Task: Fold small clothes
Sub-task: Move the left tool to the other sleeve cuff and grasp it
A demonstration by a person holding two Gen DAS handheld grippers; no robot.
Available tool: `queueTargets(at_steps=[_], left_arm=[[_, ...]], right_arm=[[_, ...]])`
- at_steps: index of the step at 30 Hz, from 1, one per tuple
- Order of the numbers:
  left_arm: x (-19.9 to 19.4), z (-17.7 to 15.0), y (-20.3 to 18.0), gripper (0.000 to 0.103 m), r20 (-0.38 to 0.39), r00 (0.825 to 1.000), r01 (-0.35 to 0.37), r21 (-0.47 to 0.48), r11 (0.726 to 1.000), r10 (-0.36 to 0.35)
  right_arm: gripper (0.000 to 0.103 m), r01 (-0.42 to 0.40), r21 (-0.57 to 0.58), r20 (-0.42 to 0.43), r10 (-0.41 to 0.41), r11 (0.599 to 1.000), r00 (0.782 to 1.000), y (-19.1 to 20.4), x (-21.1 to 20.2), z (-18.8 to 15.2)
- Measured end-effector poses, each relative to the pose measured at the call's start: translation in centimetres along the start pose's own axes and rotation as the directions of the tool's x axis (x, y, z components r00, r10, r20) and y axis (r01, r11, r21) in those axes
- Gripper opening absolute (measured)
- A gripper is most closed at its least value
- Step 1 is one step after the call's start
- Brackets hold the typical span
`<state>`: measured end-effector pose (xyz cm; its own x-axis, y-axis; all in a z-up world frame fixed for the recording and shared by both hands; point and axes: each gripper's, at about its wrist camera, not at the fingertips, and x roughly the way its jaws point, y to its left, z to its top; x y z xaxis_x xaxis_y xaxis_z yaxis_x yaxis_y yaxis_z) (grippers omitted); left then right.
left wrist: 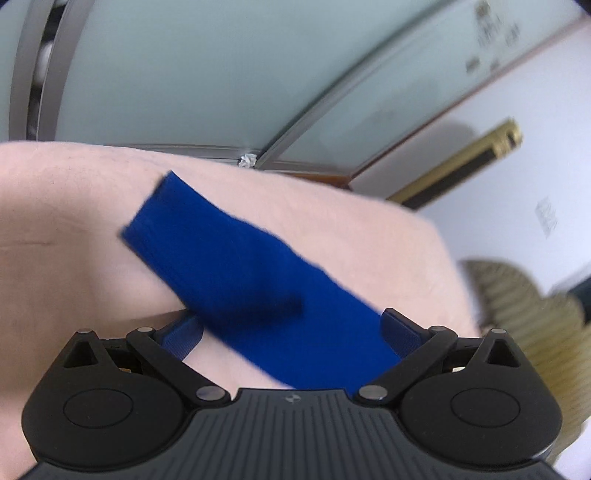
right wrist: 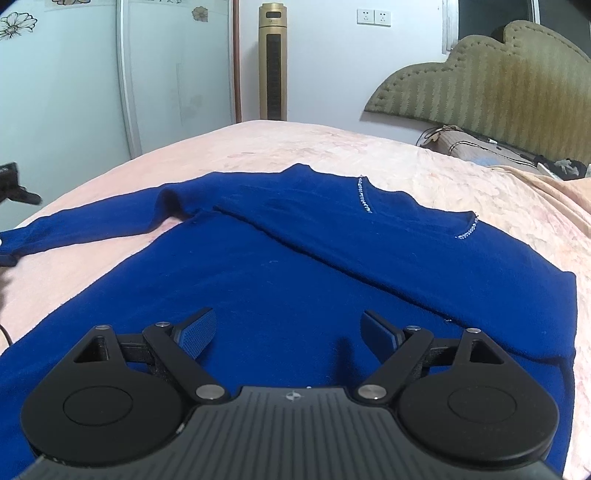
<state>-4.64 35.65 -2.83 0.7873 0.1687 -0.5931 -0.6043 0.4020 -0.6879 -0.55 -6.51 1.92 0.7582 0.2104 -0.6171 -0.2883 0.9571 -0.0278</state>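
Left tongs (left wrist: pixel 291 328): one pair, jaws spread wide. One blue sleeve (left wrist: pixel 236 269) runs through the gap between them, long axis from near right to far left, cuff end farthest from the tongs. Whether the pads touch the cloth cannot be told; the view is blurred.

Right tongs (right wrist: pixel 288 328): one pair, jaws spread wide, clamping nothing, poised just above the lower body of the sweater (right wrist: pixel 280 280).

Sweater: one, deep blue knit, spread flat on the bed (right wrist: pixel 295 144). Long axis runs straight away from the right tongs, hem nearest, neckline farthest. Two short beaded lines (right wrist: pixel 365 194) sit ahead and to the right near the neckline. One sleeve lies folded diagonally across the chest; the other stretches out to the far left, toward the bed's left edge.

Bed: one, pink cover. Open cover shows beyond the neckline and on both sides of the sweater; the right hem corner lies near the right edge of the cover.

Beyond the bed: one padded headboard (right wrist: pixel 480 81) to the far right, one gold tower fan (right wrist: pixel 272 62) straight ahead, one double wall socket (right wrist: pixel 373 16), wardrobe doors (right wrist: pixel 74 81) to the left.
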Motion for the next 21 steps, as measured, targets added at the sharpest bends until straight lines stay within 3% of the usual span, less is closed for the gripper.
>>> queueTargets(at_steps=[4, 7, 8, 10, 11, 12, 13, 14, 16, 18, 21], left_arm=[[0.3, 1.8, 2.1, 0.102, 0.025, 0.997, 0.071, -0.131, 0.989, -0.068], [0.2, 2.1, 2.7, 0.1, 0.056, 0.996, 0.083, -0.192, 0.978, -0.074], [0.1, 2.1, 2.8, 0.093, 0.064, 0.996, 0.071, -0.197, 0.978, -0.06], [-0.3, 1.8, 2.2, 0.064, 0.068, 0.998, 0.021, -0.166, 0.986, -0.01], [-0.5, 1.7, 2.0, 0.04, 0.063, 0.998, -0.009, -0.143, 0.99, 0.018], [-0.3, 1.6, 1.9, 0.028, 0.048, 0.998, -0.039, -0.124, 0.992, 0.046], [-0.3, 1.6, 1.9, 0.023, 0.037, 0.998, -0.055, -0.117, 0.992, 0.06], [-0.2, 1.7, 1.6, 0.01, 0.03, 0.997, -0.062, -0.116, 0.991, 0.066], [-0.3, 1.4, 1.2, 0.008, 0.038, 0.996, -0.077, -0.071, 0.995, 0.08], [-0.8, 1.0, -0.6, 0.006, 0.09, 0.99, -0.109, 0.033, 0.994, 0.106], [-1.8, 0.9, -3.2, 0.006, 0.176, 0.978, -0.148, 0.179, 0.973, 0.116]], right_arm=[[0.089, 0.003, 0.005, -0.008, -0.003, 1.0, 1.0, 0.0, 0.2, -0.1], [0.089, 0.0, -0.007, -0.012, 0.0, 1.0, 1.0, 0.2, 0.3, -0.2], [0.089, -0.001, -0.012, -0.013, 0.001, 1.0, 1.0, 0.3, 0.3, -0.2], [0.089, -0.003, -0.021, -0.013, 0.002, 1.0, 1.0, 0.5, 0.3, -0.2], [0.089, -0.003, -0.023, -0.013, 0.003, 1.0, 1.0, 0.6, 0.2, -0.2], [0.09, -0.004, -0.024, -0.012, 0.004, 1.0, 1.0, 0.6, 0.2, -0.2], [0.09, -0.004, -0.023, -0.012, 0.004, 1.0, 1.0, 0.5, 0.2, -0.2], [0.09, -0.003, -0.021, -0.011, 0.003, 1.0, 1.0, 0.5, 0.2, -0.2], [0.09, -0.005, -0.017, -0.009, 0.005, 1.0, 1.0, 0.4, 0.1, -0.3], [0.09, -0.005, -0.012, -0.008, 0.005, 1.0, 1.0, 0.3, 0.0, -0.3], [0.09, -0.003, -0.01, -0.003, 0.003, 1.0, 1.0, 0.1, -0.2, -0.4]])
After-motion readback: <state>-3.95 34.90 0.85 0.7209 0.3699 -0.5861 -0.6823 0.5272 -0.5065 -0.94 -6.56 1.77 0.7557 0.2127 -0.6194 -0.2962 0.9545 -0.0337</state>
